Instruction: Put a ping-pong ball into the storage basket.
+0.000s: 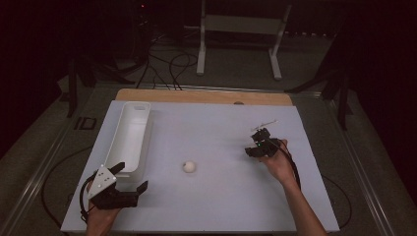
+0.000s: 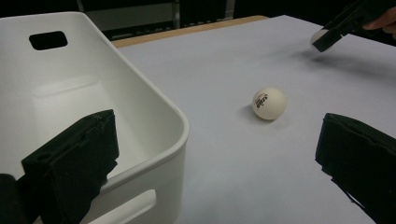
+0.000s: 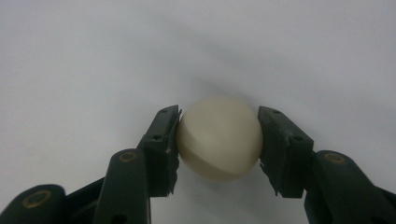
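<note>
right gripper view: our right gripper [image 3: 218, 140] clamped on cream ball [image 3: 219, 138], pads at its two sides, likely for lift toward bin. high view: that grip sits right of centre, over white tabletop [image 1: 221, 196]. second ball [image 1: 189, 166] lies loose mid-frame. our left gripper [image 1: 130, 178] waits lower left, jaws apart, nothing between, just beside near end of white bin [image 1: 129, 135], maybe to steady it. wooden strip along table's far edge; dark room, cables and white stand on floor beyond.
</note>
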The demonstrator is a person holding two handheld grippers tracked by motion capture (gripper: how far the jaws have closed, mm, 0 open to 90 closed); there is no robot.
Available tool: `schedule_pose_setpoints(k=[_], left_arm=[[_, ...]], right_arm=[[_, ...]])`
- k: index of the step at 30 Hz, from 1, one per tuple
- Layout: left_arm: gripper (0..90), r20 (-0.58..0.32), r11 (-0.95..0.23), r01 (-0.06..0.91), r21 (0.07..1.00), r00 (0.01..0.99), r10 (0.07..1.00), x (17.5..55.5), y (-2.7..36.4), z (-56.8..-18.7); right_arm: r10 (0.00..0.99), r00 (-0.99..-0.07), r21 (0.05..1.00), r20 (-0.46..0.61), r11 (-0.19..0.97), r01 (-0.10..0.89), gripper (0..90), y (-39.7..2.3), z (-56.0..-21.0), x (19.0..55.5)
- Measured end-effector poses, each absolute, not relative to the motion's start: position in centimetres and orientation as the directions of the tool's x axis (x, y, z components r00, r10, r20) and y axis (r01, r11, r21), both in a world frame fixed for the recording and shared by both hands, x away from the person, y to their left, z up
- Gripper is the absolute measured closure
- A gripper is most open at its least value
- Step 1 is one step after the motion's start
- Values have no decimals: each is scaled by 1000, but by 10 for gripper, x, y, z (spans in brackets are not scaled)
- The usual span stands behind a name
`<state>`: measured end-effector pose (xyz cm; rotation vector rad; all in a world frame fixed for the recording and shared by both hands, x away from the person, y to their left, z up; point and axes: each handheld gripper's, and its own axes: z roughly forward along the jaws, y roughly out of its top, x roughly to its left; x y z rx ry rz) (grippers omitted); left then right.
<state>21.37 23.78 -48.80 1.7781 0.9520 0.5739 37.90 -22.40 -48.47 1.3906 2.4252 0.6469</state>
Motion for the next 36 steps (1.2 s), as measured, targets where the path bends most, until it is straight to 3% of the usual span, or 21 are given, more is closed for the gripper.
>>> schedule_pose_setpoints(k=[18,36], left_arm=[[0,-44,-193,342,920,577,815,214,238,-488],[0,-45,-193,343,919,578,815,214,238,-488]], right_arm=[[823,-568,550,-20,483,681,502,-212,-458,340],[796,-604,568,-20,507,648,502,-195,-441,332]])
